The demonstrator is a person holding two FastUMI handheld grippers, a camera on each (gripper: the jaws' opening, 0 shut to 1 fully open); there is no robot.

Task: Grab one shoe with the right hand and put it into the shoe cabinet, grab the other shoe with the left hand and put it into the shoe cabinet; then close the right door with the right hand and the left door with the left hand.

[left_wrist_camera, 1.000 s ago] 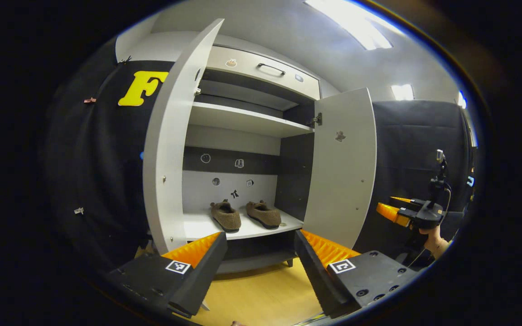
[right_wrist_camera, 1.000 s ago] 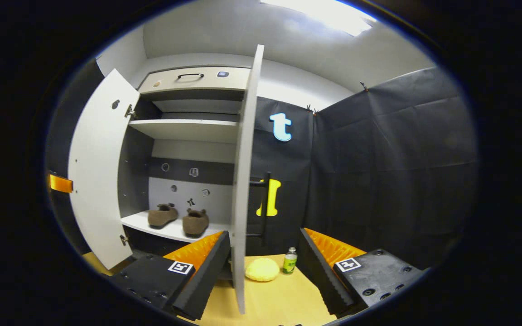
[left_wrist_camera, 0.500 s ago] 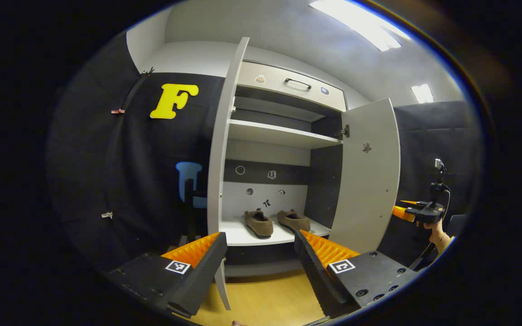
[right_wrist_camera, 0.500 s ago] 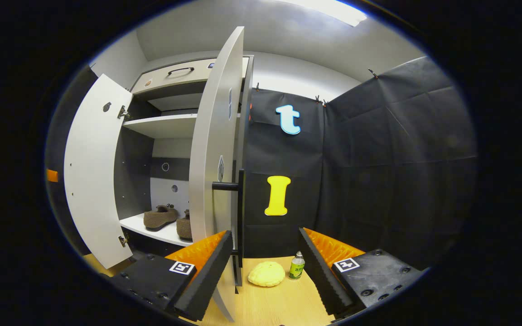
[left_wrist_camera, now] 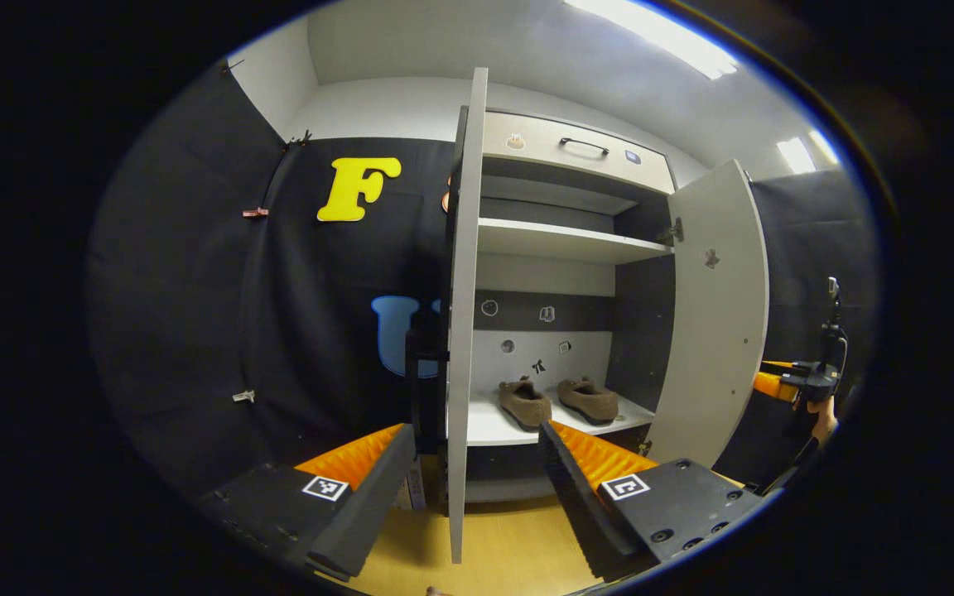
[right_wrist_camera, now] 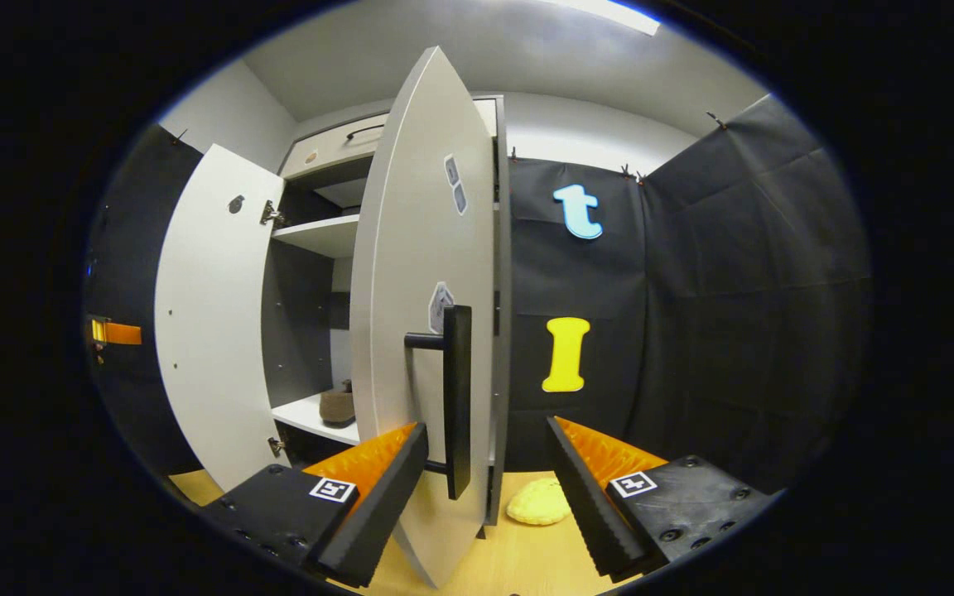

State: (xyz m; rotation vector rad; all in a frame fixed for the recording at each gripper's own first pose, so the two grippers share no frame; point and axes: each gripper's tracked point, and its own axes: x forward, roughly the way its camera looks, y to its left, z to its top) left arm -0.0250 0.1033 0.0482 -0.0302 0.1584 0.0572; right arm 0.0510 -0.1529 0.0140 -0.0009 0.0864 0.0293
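Observation:
Two brown shoes (left_wrist_camera: 525, 403) (left_wrist_camera: 589, 400) stand side by side on the lower shelf of the white shoe cabinet (left_wrist_camera: 564, 242). Both doors stand open. In the left gripper view the left door (left_wrist_camera: 462, 314) is edge-on right in front of my left gripper (left_wrist_camera: 474, 432), which is open and holds nothing. In the right gripper view the right door (right_wrist_camera: 411, 248) shows its outer face, with its black handle (right_wrist_camera: 457, 397) just above my open, unladen right gripper (right_wrist_camera: 487, 427). One shoe (right_wrist_camera: 336, 406) peeks out behind that door.
A yellow soft lump (right_wrist_camera: 538, 502) lies on the wooden floor (right_wrist_camera: 518, 555) beside the cabinet. A drawer (left_wrist_camera: 576, 149) tops the cabinet. The other gripper (left_wrist_camera: 785, 382) and a hand (left_wrist_camera: 821, 419) sit far right, beyond the right door (left_wrist_camera: 717, 314).
Both grippers have swung outward. The left one now faces the left door's edge; the right one has come round to the right door's outer face and handle. The shoes have not moved.

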